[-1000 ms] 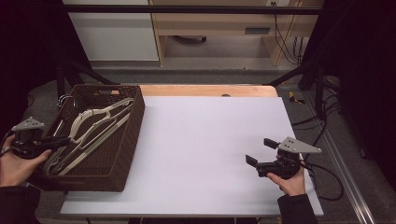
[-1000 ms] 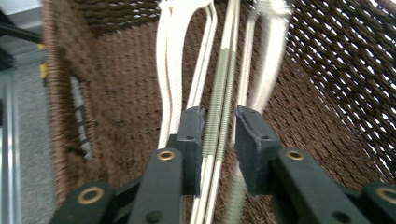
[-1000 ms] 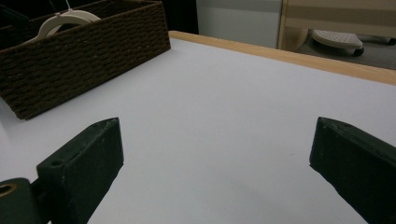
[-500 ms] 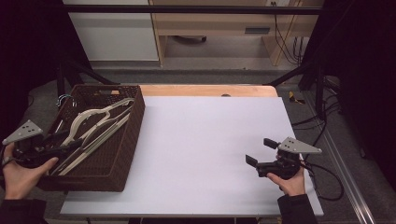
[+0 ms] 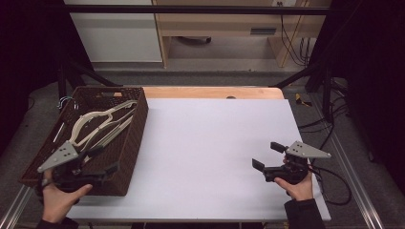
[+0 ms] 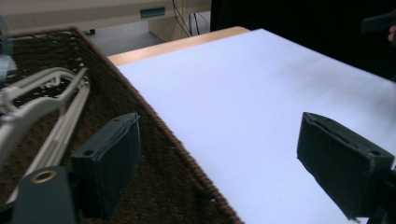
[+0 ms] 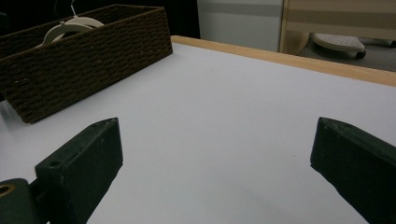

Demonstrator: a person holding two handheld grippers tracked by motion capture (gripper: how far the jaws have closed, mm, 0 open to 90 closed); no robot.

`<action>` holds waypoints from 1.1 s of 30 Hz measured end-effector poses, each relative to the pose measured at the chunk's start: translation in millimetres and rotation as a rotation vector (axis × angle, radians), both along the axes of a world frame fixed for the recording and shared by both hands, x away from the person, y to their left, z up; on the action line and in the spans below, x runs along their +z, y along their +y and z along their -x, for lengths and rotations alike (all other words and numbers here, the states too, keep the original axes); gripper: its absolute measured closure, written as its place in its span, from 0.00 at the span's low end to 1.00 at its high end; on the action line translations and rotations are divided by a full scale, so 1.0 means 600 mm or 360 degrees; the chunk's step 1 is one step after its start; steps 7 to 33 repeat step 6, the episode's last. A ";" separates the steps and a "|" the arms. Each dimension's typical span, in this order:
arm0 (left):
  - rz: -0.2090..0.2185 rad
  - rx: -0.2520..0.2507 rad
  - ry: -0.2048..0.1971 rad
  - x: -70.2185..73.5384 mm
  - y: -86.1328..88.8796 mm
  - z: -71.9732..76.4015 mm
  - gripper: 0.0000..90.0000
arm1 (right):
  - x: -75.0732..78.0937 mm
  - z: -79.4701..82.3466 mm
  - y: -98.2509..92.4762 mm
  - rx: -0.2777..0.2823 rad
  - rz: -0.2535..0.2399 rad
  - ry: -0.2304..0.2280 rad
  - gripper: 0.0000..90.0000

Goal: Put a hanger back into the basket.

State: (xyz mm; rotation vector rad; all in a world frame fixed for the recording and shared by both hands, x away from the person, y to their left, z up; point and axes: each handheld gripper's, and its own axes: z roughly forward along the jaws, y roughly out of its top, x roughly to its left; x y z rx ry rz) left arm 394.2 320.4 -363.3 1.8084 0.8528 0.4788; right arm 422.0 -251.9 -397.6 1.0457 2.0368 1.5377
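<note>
Wicker basket [image 5: 131,143] holding cream hangers [image 5: 98,125], left gripper [image 5: 102,162] at its near corner, jaws just spread, empty, right gripper [image 5: 262,157] spread over table [image 5: 210,143]

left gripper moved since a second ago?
Yes. The left gripper slid from the basket's left rim to its near right corner, jaws just opened, nothing between them.

A white sheet [image 5: 210,148] covers most of the worktop [image 5: 210,92], whose bare wooden edge shows along the far side. Beyond it, on the grey floor [image 5: 200,76], stands a white cabinet [image 5: 114,33] with a pale wooden shelf unit [image 5: 224,24] beside it. Cables [image 5: 289,33] hang down at the right end of that unit. Black frame bars [image 5: 305,71] slant down at both far corners. A metal rail [image 5: 356,191] runs along the right side of the worktop.
</note>
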 end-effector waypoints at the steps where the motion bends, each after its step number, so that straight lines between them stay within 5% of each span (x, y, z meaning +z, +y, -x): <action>1: -0.0003 -0.0005 0.0006 -0.004 -0.005 -0.001 0.14 | -0.001 0.000 0.000 0.0000 -0.0004 -0.0003 0.03; 6: -0.0017 -0.0008 0.0043 -0.026 -0.022 -0.005 0.14 | -0.004 0.003 -0.004 -0.0002 -0.0005 0.0004 0.03; 33: -0.0017 -0.0008 0.0043 -0.026 -0.022 -0.005 0.14 | -0.004 0.003 -0.004 -0.0002 -0.0005 0.0004 0.03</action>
